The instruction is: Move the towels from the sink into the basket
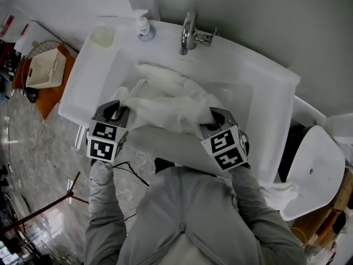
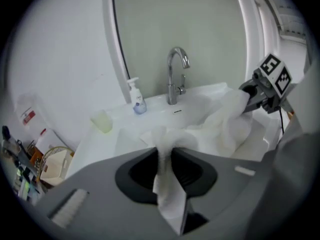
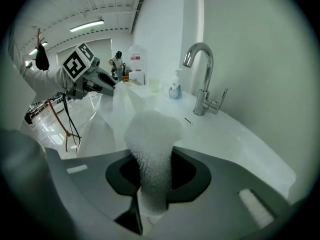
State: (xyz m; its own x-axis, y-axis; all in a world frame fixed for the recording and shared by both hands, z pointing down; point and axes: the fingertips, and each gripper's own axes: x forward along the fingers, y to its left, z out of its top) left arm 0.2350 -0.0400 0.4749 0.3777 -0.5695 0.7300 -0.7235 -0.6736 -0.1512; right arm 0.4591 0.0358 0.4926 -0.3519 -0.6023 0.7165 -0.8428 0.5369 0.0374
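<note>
A: From the head view, where is the towel [image 1: 165, 101]?
B: It lies bunched and white over the basin of the sink [image 1: 259, 70], below the faucet [image 1: 187, 35]. The left tool [image 1: 117, 112] has one end and the right tool [image 1: 215, 117] has the other, both at the near edge of the basin.
A: And the basket [image 1: 47, 68]?
B: It is well off to the left, on an orange stand on the floor. A soap bottle [image 1: 145, 27] and a pale cup [image 1: 102, 36] stand on the worktop's back left corner.
A: What does the left gripper view show?
B: The jaws are pressed together on a thin fold of towel that runs down between them. The cloth stretches away to the right tool, which is at the upper right.
A: And the right gripper view?
B: Here too the jaws are clamped on the towel, on a thicker, fluffy bunch that stands up between them. The cloth runs on to the left tool at the upper left, with the faucet to the right.
</note>
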